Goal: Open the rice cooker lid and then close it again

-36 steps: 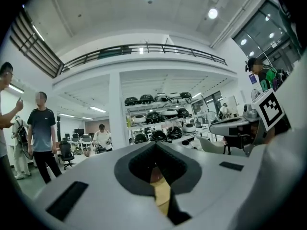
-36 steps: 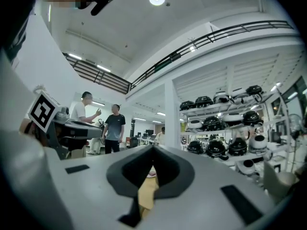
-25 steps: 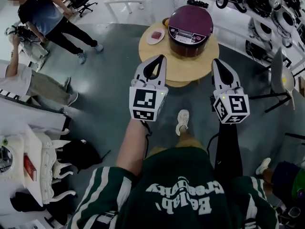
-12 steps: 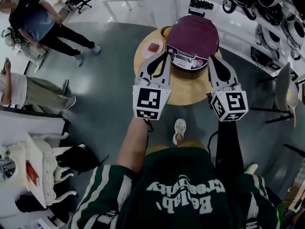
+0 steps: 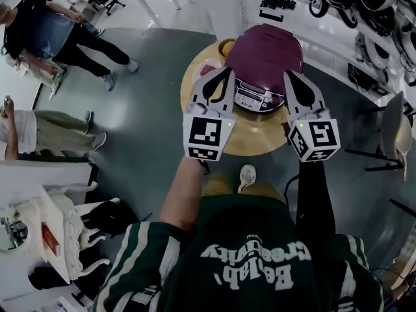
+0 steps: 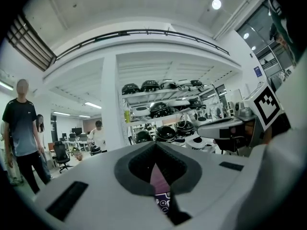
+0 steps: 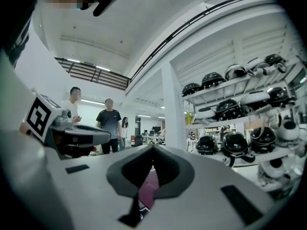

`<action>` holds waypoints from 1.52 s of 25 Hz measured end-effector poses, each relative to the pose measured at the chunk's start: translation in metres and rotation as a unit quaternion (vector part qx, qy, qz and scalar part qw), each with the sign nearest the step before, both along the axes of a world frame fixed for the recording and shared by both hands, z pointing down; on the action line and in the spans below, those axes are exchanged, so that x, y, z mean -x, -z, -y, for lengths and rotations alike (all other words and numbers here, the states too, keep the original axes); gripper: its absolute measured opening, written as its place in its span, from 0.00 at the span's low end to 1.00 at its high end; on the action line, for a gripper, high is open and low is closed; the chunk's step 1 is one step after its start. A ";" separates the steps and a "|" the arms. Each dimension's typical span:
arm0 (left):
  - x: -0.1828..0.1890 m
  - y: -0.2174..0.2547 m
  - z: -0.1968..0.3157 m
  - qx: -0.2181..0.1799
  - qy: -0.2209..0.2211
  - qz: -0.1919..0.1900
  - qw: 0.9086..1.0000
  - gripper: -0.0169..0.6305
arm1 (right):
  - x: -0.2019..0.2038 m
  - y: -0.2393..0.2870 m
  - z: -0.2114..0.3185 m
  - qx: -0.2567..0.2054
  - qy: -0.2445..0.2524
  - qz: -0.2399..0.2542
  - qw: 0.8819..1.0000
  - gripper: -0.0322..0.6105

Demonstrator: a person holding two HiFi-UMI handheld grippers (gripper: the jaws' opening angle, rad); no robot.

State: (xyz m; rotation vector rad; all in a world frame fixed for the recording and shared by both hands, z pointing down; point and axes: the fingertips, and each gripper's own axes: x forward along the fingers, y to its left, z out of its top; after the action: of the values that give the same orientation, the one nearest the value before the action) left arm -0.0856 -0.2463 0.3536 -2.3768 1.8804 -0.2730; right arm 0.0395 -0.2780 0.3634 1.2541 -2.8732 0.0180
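The rice cooker (image 5: 266, 52) has a maroon lid, which is down, and a silver control panel facing me. It stands on a round wooden table (image 5: 250, 138). In the head view my left gripper (image 5: 223, 73) is held up at the cooker's left front and my right gripper (image 5: 290, 75) at its right front, both above table height and not touching it. Both are shut with nothing between the jaws. A strip of the maroon cooker (image 6: 159, 180) shows through the left gripper (image 6: 154, 145) jaws' hollow, and likewise the cooker (image 7: 147, 188) below the right gripper (image 7: 153, 147).
A small plate (image 5: 209, 67) and a bowl (image 5: 227, 46) sit on the table left of the cooker. Shelves of rice cookers (image 5: 364, 5) line the right wall, with a chair (image 5: 390, 122) below. People (image 5: 45, 28) stand at the far left; white furniture (image 5: 58, 233) is at lower left.
The person has walked toward the table, so the cooker is nearer and now lies between the two gripper tips. Both grippers have stayed shut and side by side.
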 end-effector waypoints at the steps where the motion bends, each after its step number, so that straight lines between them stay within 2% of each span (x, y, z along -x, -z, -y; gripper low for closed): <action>1: -0.001 -0.001 0.004 0.000 -0.003 0.000 1.000 0.03 | -0.001 -0.001 0.003 0.001 -0.002 0.000 1.000 0.06; 11: 0.007 0.001 0.041 -0.009 -0.028 -0.003 1.000 0.03 | 0.003 0.001 0.031 0.006 -0.036 -0.011 0.999 0.06; 15: 0.012 -0.002 0.052 -0.003 -0.046 -0.005 0.999 0.02 | 0.015 -0.002 0.036 0.013 -0.034 -0.018 0.999 0.06; 20: 0.017 -0.011 0.059 0.011 -0.072 -0.011 0.997 0.03 | 0.029 -0.022 0.039 0.048 -0.042 -0.050 0.997 0.06; 27: 0.016 -0.021 0.064 0.017 -0.104 -0.015 0.994 0.03 | 0.051 -0.079 0.032 0.155 -0.019 -0.128 0.979 0.06; 34: 0.014 -0.030 0.058 0.025 -0.130 -0.024 0.991 0.03 | 0.065 -0.125 0.012 0.224 -0.007 -0.184 0.957 0.06; 38: 0.012 -0.035 0.051 0.030 -0.142 -0.024 0.989 0.03 | 0.068 -0.140 0.003 0.249 -0.013 -0.194 0.949 0.06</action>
State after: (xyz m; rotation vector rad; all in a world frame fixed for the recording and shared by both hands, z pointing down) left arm -0.0979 -0.2969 0.3885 -2.6715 1.5437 -0.2520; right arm -0.0283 -0.2815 0.5033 1.0491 -2.3123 0.4184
